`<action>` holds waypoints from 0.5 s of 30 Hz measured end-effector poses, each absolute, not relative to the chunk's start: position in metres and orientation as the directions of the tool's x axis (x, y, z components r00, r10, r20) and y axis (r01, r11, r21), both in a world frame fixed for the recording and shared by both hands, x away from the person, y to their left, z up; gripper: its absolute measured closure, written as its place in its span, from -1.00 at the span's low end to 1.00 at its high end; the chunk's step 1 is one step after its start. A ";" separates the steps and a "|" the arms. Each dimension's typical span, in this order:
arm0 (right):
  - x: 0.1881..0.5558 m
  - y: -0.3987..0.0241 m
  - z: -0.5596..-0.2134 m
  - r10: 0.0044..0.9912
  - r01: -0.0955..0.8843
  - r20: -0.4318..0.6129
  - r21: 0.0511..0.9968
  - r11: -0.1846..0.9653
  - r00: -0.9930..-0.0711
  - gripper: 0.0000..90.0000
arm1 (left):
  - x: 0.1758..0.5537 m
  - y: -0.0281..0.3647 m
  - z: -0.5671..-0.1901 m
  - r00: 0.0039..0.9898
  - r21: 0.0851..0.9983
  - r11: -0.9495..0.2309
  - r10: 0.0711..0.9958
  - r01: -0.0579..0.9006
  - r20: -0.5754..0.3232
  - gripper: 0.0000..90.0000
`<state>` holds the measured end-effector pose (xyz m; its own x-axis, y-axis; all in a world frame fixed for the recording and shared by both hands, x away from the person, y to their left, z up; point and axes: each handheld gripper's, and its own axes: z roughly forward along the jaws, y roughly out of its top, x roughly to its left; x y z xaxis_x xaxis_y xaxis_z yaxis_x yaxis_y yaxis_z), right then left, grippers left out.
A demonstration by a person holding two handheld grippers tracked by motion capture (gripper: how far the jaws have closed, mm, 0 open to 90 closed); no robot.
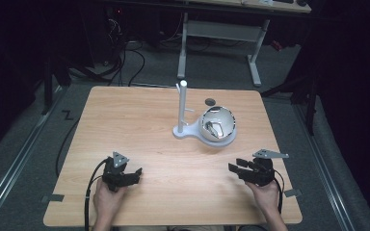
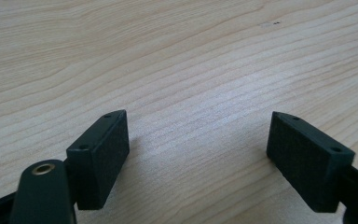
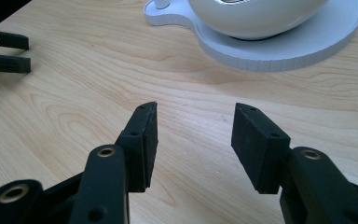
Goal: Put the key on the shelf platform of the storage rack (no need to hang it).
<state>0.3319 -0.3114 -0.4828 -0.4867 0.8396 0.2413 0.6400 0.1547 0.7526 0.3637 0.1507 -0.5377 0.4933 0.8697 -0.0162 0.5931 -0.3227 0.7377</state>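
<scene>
On the pale wooden desk (image 1: pixel 139 125) a person's two hands each hold a black claw low over the near edge, well apart from each other. The left claw (image 1: pixel 134 174) sits over the near left part of the desk, grey three-cornered plate on top, cable trailing back off the edge; in the left gripper view (image 2: pixel 198 149) its jaws stand wide apart with nothing but bare wood grain between them. The right claw (image 1: pixel 237 166) is over the near right part, also open: in the right gripper view (image 3: pixel 195 140) its two pads are parted with a clear gap and bare desk between, gripping nothing. Ahead of the right claw, and a little toward the middle of the desk, stands a white stand (image 1: pixel 185 131) with a flat round base and an upright white post (image 1: pixel 182 103) rising from a lobe at the base's far-left side. A shiny bowl (image 1: pixel 218 124) rests on that base (its inside is mirror-like, and something reflective shows in it that cannot be made out). In the right gripper view the white base (image 3: pixel 307 44) and the white underside of the bowl (image 3: pixel 256 16) lie straight beyond the jaws, apart from them, while the left claw (image 3: pixel 21 52) shows far off to that view's left. Neither claw touches the stand or the bowl.
</scene>
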 end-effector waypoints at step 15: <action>0.330 -0.297 -0.497 0.844 0.619 0.194 0.762 0.192 -0.500 0.17 | 0.364 0.151 -0.538 0.492 0.738 -0.321 0.870 0.593 -0.017 -0.53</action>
